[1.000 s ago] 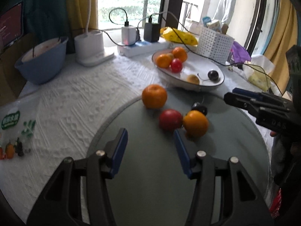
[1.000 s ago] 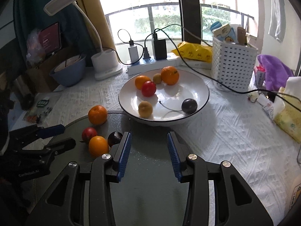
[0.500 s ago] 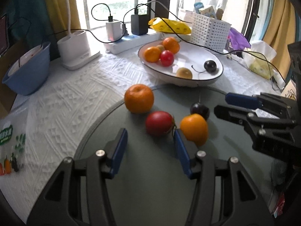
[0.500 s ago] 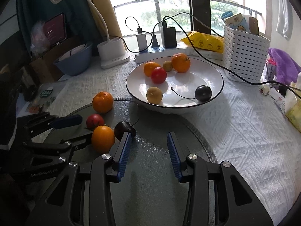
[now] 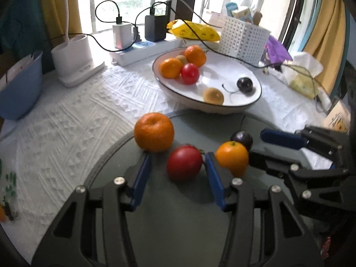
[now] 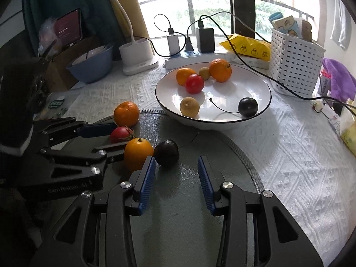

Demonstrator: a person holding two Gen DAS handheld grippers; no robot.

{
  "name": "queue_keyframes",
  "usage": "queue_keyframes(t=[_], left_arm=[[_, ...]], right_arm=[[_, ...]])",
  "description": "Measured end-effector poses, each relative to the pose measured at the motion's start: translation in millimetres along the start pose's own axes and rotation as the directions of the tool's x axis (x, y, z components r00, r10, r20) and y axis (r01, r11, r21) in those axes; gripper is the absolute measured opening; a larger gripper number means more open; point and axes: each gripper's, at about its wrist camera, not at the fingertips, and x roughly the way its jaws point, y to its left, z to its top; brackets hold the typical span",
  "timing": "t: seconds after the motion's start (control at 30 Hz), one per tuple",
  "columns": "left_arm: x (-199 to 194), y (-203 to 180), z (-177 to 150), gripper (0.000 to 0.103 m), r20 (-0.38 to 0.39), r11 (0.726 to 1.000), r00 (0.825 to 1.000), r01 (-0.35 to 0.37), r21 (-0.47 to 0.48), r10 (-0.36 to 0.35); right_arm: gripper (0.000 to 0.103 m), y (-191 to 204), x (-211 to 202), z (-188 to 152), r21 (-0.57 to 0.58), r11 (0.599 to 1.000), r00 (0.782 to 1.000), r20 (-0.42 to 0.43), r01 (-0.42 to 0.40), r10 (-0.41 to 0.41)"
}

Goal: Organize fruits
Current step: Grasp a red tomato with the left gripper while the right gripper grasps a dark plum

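Note:
On the grey round mat (image 5: 178, 227) lie a large mandarin (image 5: 154, 131), a red fruit (image 5: 184, 165), a smaller orange (image 5: 232, 159) and a dark plum (image 5: 242, 138). My left gripper (image 5: 178, 159) straddles the red fruit, its jaws closing. A gap still shows on the fruit's left side. My right gripper (image 6: 175, 162) is open, with the plum (image 6: 166, 153) at its left fingertip. The white plate (image 6: 255, 84) behind holds two oranges, a red fruit, two small yellowish fruits and a stemmed dark plum.
A black cable crosses above the plate. Behind stand a power strip (image 5: 144, 49), a white lamp base (image 5: 73, 64), a blue bowl (image 5: 17, 89) and a white basket (image 5: 244, 37). Tissues (image 5: 304, 66) lie at right. White textured cloth surrounds the mat.
My left gripper has moved forward until the red fruit sits between its fingers, and its jaws have narrowed. The right gripper has turned slightly, bringing the loose plum to its fingertips.

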Motion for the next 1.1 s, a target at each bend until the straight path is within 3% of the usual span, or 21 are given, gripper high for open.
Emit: queue_keyframes(t=[0.1,0.47,0.57,0.77,1.1], left_arm=[[-0.2,-0.8,-0.1,0.031,0.0,1.0,1.0,-0.001,0.014,0.001],[-17.6,0.7,-7.7,0.03,0.045,0.999,0.999,-0.01,0.047,0.008],[-20.8,4.6,-9.5,0.03,0.052,0.999,0.999,-0.013,0.043,0.011],[-25.0,9.9,-17.4,0.03,0.05,0.999,0.999,-0.012,0.033,0.01],[-39.2,17.4,-26.9,0.03,0.071,1.0,0.997,-0.02,0.008,0.02]], right_arm=[[0.042,2.7,2.8,0.4,-0.009,1.0,1.0,-0.012,-0.008,0.008],[0.041,7.8,19.5,12.7,-0.002,1.0,0.998,-0.056,0.012,-0.012],[0.024,11.1,22.2,14.4,-0.013,1.0,0.998,-0.059,0.021,-0.022],[0.015,17.3,20.8,13.6,-0.029,0.999,0.998,-0.048,0.034,-0.035],[0.018,16.5,18.4,10.1,-0.006,0.999,0.998,-0.05,0.041,-0.042]])
